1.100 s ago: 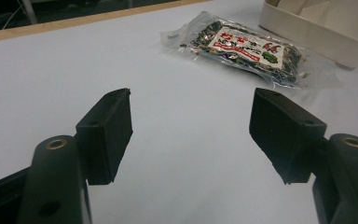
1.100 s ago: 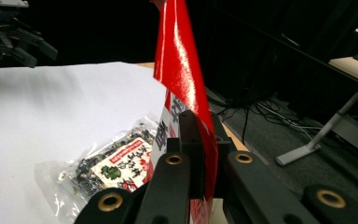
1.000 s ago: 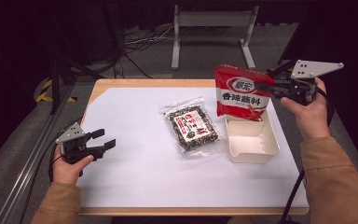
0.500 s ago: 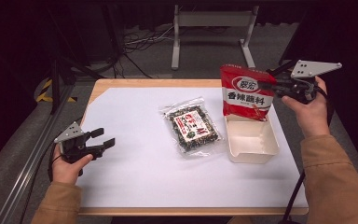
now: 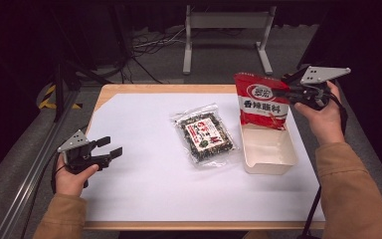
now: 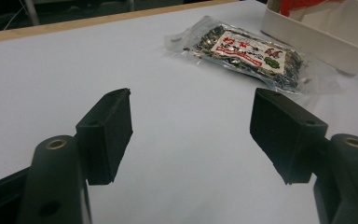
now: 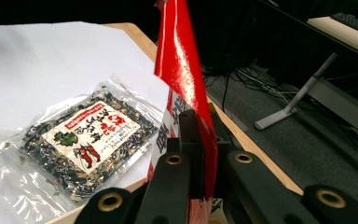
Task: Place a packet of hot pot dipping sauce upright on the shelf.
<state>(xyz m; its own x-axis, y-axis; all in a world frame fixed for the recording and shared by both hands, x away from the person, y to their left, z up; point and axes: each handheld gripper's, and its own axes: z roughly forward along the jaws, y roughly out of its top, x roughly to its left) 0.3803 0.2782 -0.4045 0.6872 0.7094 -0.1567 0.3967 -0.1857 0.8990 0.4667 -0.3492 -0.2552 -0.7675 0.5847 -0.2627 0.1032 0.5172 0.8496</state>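
A red snack bag [image 5: 261, 102] hangs upright over the far end of the white tray [image 5: 244, 149], its lower edge at the tray's rim. My right gripper [image 5: 284, 93] is shut on the bag's right edge; in the right gripper view the jaws pinch the glossy red bag [image 7: 179, 70]. A clear packet of dark dried food [image 5: 205, 134] with a red-and-white label lies flat mid-table, left of the tray. My left gripper [image 5: 110, 147] rests open at the table's left, nothing between its jaws, facing the packet [image 6: 247, 51] and tray [image 6: 317, 37].
A white sheet [image 5: 144, 189] covers the wooden table [image 5: 179, 88]. Beyond the far edge are a grey metal stand [image 5: 226, 22] and cables on the floor. A rail [image 5: 27, 184] runs along the left side.
My right gripper has carried the red bag slightly right and down toward the tray. The left gripper has stayed still.
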